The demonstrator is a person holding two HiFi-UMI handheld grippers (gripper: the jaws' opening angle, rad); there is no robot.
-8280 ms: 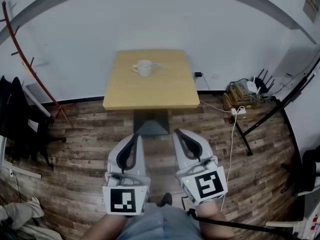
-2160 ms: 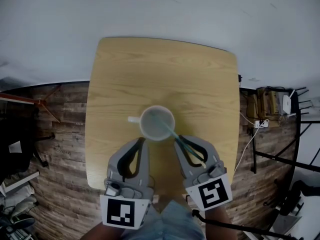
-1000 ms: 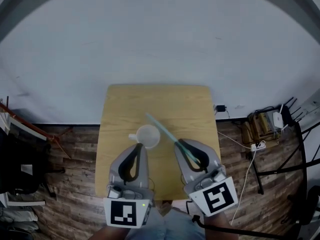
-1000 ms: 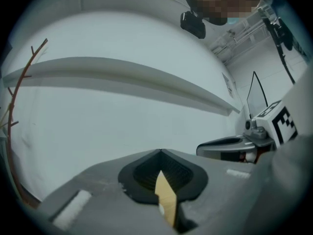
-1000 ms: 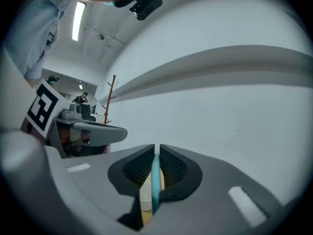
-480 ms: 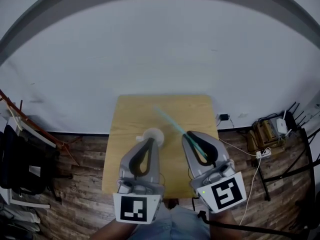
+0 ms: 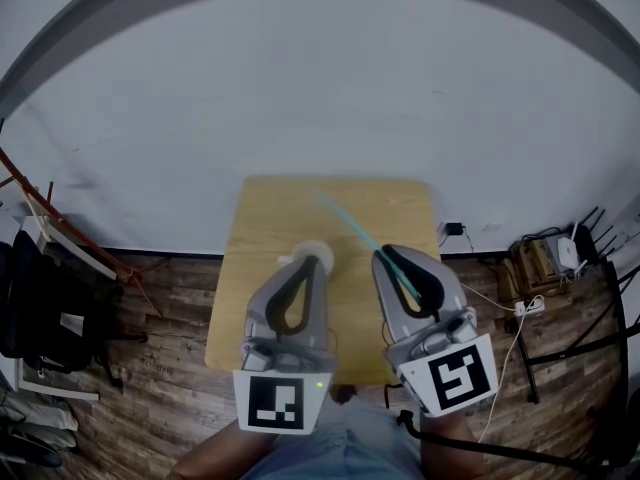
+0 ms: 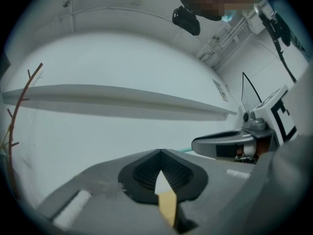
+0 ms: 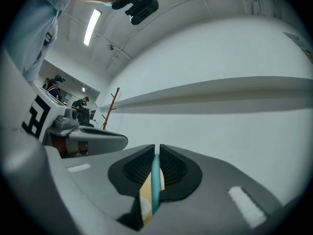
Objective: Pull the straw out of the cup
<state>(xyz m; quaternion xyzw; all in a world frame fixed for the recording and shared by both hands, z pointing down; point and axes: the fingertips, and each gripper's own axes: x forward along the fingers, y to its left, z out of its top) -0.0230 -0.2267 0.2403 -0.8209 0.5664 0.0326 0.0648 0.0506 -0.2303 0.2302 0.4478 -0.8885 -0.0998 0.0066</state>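
Observation:
My right gripper (image 7: pixel 386 256) is shut on a teal straw (image 7: pixel 345 223), which slants up and to the left above the wooden table (image 7: pixel 270 218). In the right gripper view the straw (image 9: pixel 156 180) stands pinched between the black pads, and the white cup (image 9: pixel 143 207) shows far below it. In the head view the cup (image 7: pixel 318 250) rests on the table, mostly hidden behind my left gripper (image 7: pixel 310 262). That left gripper (image 8: pixel 160 151) is shut with its tips touching and nothing between them. Both grippers are raised, side by side.
The small square table stands against a white wall on a wood floor. A red coat rack (image 7: pixel 55 223) and dark clothes (image 7: pixel 30 308) are at the left. Cables, a power strip and a router (image 7: pixel 545 258) lie on the floor at the right.
Both grippers have risen toward the camera with the straw in the right one. The left gripper now covers most of the cup.

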